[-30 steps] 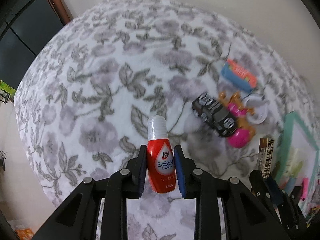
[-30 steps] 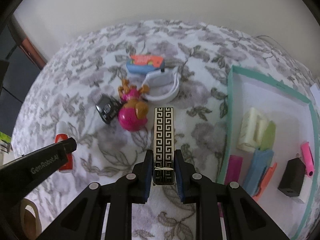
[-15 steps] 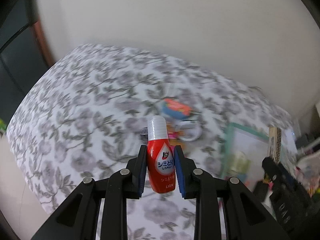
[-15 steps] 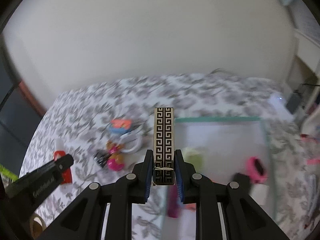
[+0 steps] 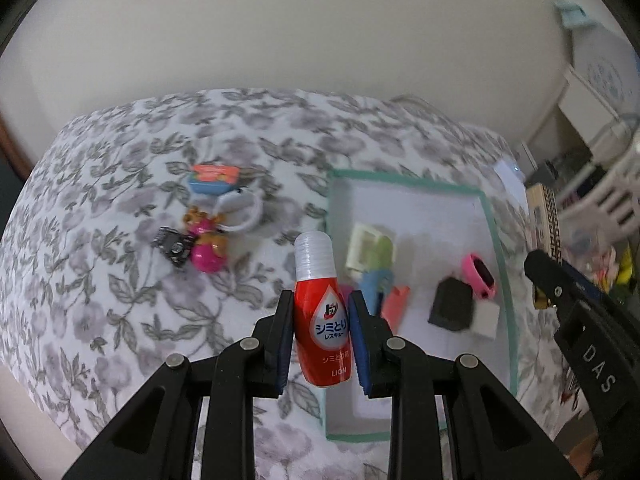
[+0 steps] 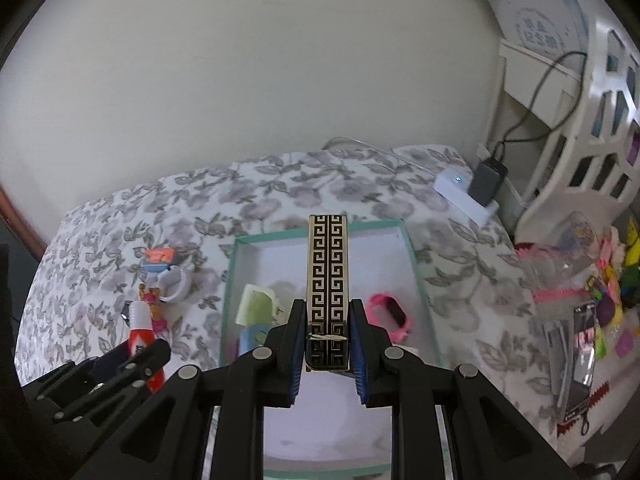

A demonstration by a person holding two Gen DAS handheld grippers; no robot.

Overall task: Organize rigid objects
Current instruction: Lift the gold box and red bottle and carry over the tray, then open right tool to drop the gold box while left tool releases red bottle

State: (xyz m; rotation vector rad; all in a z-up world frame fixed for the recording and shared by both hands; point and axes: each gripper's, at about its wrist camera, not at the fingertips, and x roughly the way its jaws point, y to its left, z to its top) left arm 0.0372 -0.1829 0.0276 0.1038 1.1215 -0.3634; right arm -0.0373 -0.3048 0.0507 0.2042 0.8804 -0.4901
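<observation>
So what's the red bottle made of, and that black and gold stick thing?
The red bottle looks like glossy plastic: it shines, its ridged cap is cloudy-clear, and it has a printed label. The black and gold bar gleams like polished metal or lacquered plastic; its maze pattern reflects light, but which one I can't tell.

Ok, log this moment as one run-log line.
left gripper: shut on red bottle | right gripper: shut on patterned box | both above tray
</observation>
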